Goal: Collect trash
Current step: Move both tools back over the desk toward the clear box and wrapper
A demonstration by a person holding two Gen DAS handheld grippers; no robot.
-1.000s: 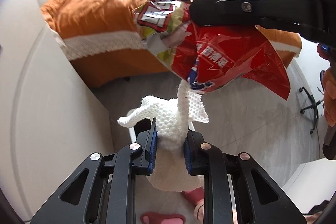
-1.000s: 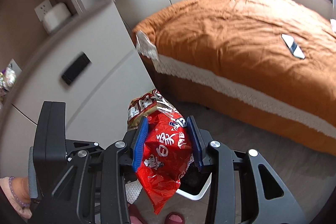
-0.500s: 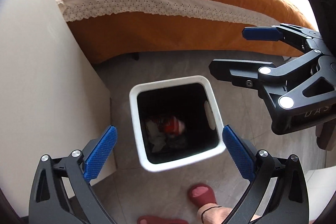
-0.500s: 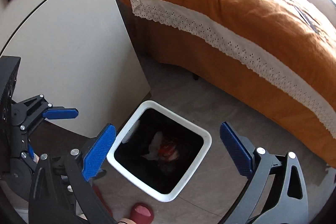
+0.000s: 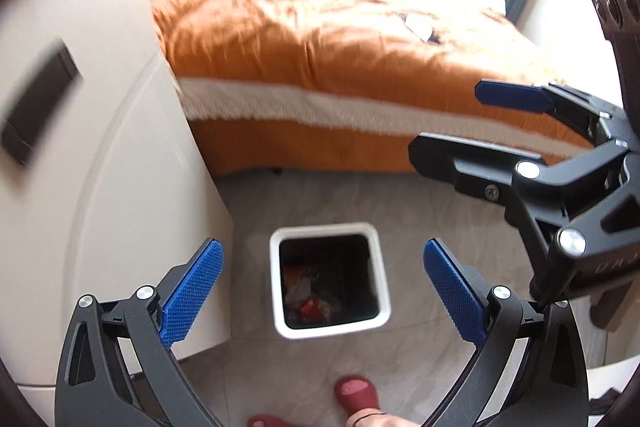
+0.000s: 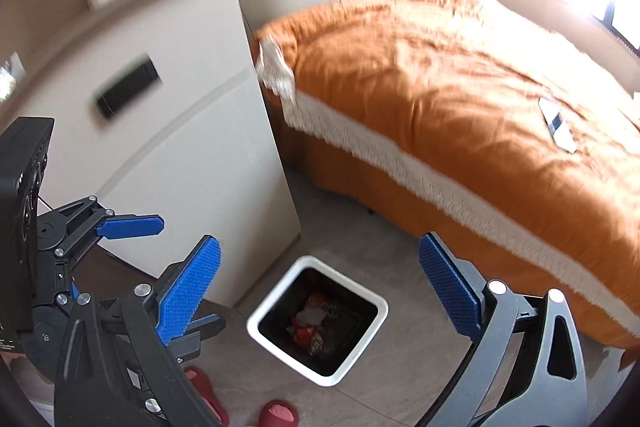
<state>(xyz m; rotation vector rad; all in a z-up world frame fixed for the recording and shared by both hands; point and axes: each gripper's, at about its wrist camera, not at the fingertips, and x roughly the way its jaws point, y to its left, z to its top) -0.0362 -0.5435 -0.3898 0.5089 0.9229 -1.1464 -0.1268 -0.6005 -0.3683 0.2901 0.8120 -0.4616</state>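
Note:
A white square trash bin (image 5: 280, 319) with a black inside stands on the grey floor beside the nightstand; it also shows in the right wrist view (image 6: 260, 323). Red and white trash (image 5: 308, 301) lies at its bottom, seen in the right wrist view (image 6: 310, 325) too. My left gripper (image 5: 324, 287) is open and empty, high above the bin. My right gripper (image 6: 320, 287) is open and empty above the bin as well; it shows at the right of the left wrist view (image 5: 460, 123).
A white nightstand (image 5: 100, 167) stands left of the bin, with a dark flat object (image 6: 126, 91) on top. A bed with an orange cover (image 6: 460, 87) lies behind, with a flat phone-like object (image 6: 557, 123) on it. Red slippers (image 5: 356, 391) are below.
One second ago the left gripper held a white tissue and the right a red snack bag. Both opened and dropped them into the bin. Both grippers have since risen and tilted up.

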